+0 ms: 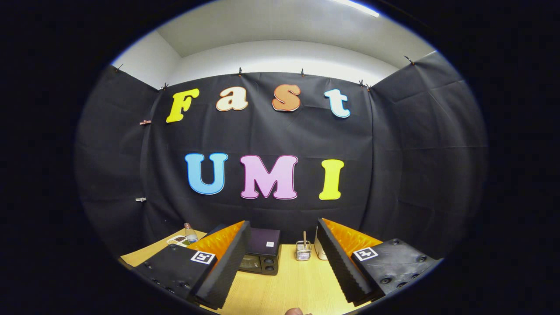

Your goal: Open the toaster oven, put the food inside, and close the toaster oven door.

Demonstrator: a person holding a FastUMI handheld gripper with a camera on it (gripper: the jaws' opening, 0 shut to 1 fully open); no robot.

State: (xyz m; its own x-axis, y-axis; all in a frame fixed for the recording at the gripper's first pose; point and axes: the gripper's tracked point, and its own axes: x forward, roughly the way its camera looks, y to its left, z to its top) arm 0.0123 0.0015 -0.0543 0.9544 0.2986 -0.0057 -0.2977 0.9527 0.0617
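Tool [280, 262] fingers spread wide over bare worktop [284, 288]; toaster oven [261, 256] and small jar [302, 250] stand beyond, partly blocking the far end.

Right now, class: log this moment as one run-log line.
gripper jaws open, empty | black toaster oven ahead on wooden table, door closed | task not begun

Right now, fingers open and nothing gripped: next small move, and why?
Probably ease the open gripper forward and slightly left toward the small black toaster oven. It sits shut on the light wooden table, beyond the fingertips, partly behind the left finger. Nothing lies between the fingers.
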